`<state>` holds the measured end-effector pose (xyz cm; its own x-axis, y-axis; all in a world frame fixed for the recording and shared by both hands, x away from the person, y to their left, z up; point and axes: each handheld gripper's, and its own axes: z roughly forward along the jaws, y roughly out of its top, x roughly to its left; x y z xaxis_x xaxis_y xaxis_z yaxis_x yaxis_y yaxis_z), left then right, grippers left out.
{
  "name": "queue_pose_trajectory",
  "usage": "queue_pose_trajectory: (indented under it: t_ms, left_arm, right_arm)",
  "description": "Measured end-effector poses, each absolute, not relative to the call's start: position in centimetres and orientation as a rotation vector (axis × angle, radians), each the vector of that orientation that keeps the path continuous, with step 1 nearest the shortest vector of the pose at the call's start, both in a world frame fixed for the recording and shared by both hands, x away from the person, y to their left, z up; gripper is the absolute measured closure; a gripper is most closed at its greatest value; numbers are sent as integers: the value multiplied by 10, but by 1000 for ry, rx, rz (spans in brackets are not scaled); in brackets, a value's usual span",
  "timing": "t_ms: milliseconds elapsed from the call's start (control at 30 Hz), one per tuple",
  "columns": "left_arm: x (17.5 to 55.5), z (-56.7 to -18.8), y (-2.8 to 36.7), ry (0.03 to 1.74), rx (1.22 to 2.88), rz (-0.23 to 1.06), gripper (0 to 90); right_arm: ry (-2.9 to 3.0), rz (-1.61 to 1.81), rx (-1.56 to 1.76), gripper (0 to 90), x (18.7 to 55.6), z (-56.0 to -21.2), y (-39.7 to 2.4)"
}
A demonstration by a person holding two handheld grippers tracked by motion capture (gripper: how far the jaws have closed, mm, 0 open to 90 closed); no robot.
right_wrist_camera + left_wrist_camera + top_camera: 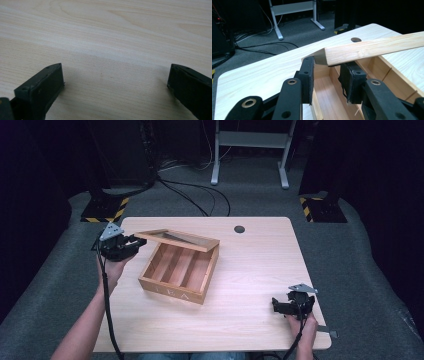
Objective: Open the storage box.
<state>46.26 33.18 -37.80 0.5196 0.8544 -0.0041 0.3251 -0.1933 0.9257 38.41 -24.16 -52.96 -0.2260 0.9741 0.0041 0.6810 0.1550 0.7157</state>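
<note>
A light wooden box (pixel 172 276) with several long compartments stands on the left half of the table. Its hinged lid (pixel 177 239) is half raised and tilted over the box. My left gripper (pixel 137 241) is at the lid's left corner. In the left gripper view the lid (pixel 372 48) crosses above the box interior (pixel 324 85), and my left gripper (pixel 328 66) is shut on the corner of the lid. My right gripper (pixel 275 306) rests low near the table's front right corner. In its own view the right gripper (pixel 115 77) stands open, with bare tabletop between the jaws.
The wooden table (pixel 250 270) has a round cable hole (pixel 239 228) near its far edge. Beyond the table, a white desk frame (pixel 250 150) and black cables (pixel 200 195) lie on the grey carpet. Yellow-black striped bases (pixel 105 210) stand at both far corners.
</note>
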Motion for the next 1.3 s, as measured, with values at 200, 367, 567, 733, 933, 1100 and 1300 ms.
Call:
queue_pose_trajectory:
  t_ms: [200,367,567,733,933,1100,1300]
  left_arm:
    - [448,-400,337,992,1742,655,633]
    - [439,-418,340,996,1725,645,622]
    - [431,-440,342,995,1727,623,622]
    - [431,-458,345,1011,1746,579,604]
    - [431,-473,347,1038,1774,545,588]
    - [433,-478,347,1052,1790,525,556]
    - [433,-481,348,1061,1805,516,534]
  right_arm:
    - [1975,834,1565,0,384,-530,-242]
    - [1975,834,1563,0,384,-530,-242]
    - [1975,834,1563,0,384,-530,-242]
    - [1975,835,1565,0,384,-530,-242]
    - [1975,836,1562,0,384,-530,-242]
    - [1974,834,1563,0,384,-530,-242]
    - [1974,835,1563,0,384,-530,-242]
